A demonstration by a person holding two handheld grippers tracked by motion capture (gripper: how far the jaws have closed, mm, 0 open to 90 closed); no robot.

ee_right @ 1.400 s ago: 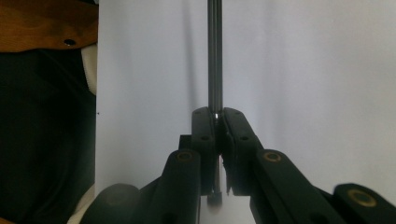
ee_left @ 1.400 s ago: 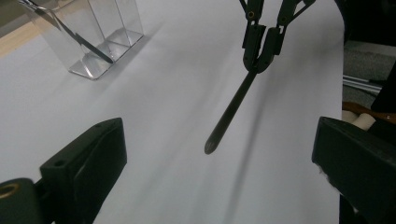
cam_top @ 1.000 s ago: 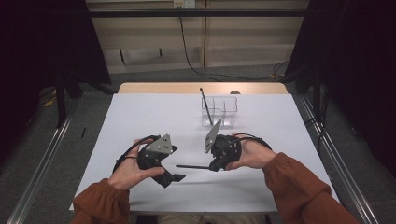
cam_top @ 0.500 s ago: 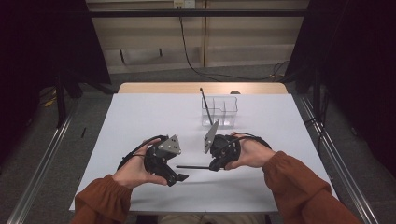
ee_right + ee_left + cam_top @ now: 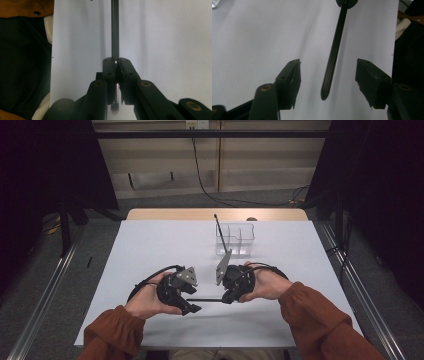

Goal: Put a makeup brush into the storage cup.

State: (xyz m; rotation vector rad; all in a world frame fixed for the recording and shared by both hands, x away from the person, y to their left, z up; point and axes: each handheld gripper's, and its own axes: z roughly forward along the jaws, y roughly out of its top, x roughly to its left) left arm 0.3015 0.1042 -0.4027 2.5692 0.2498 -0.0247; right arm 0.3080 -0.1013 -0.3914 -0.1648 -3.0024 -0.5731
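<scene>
Rod thin, black, ribbed, level above table near edge | right gripper pinches one end | left gripper jaws just closing around free tip, untouched | likely light, stiff, slippery; grip mid-shaft.

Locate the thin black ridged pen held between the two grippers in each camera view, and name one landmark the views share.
High view: the thin black ridged pen lies level, low in the middle, between the two grippers.
Left gripper view: it runs down from the top edge, its free tip between the open jaws.
Right gripper view: it runs up the middle, clamped in the shut jaws.
Shared landmark: the white tabletop.
</scene>
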